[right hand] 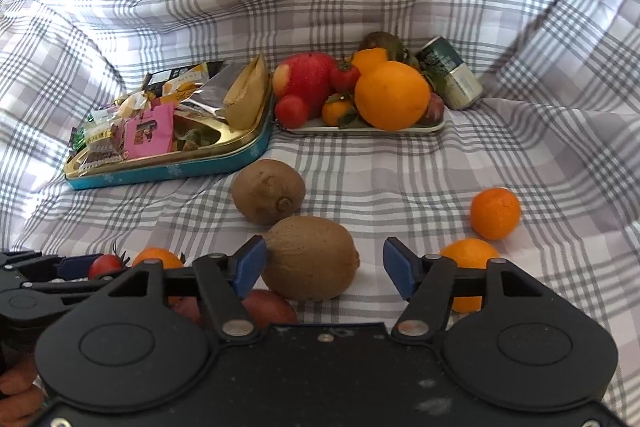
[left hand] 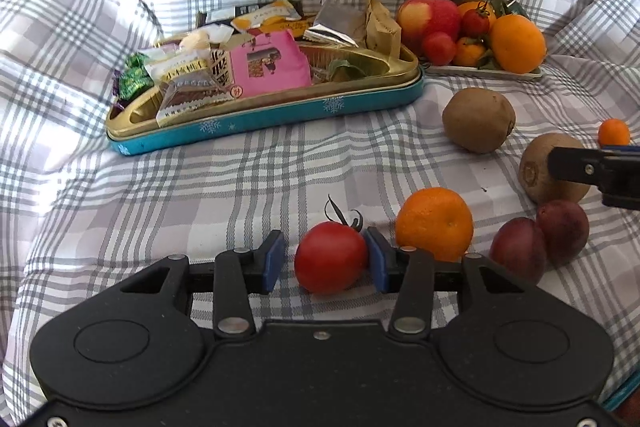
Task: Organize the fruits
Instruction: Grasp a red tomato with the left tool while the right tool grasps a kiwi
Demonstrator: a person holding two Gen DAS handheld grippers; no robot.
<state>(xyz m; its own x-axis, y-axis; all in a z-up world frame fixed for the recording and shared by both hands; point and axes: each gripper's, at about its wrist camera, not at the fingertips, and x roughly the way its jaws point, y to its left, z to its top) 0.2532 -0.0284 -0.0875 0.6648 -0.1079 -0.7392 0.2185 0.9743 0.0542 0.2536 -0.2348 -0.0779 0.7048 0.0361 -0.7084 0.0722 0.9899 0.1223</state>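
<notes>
A red tomato (left hand: pixel 331 257) with a dry stem lies on the checked cloth between the blue pads of my left gripper (left hand: pixel 326 259). The jaws stand open, with a gap at the left pad. My right gripper (right hand: pixel 325 270) is open around a brown kiwi (right hand: pixel 310 259), and its right pad is clear of the fruit. That same kiwi (left hand: pixel 552 167) shows in the left wrist view behind a right gripper finger (left hand: pixel 580 163). A white plate (right hand: pixel 360 129) at the back holds an apple, oranges and tomatoes.
Loose on the cloth lie a second kiwi (right hand: pixel 268 191), mandarins (right hand: pixel 495 213) (right hand: pixel 470 255) (left hand: pixel 434 223) and two dark red fruits (left hand: pixel 518 253). A teal tin (left hand: pixel 264 115) full of snack packets stands left of the plate. A can (right hand: pixel 454 79) lies behind it.
</notes>
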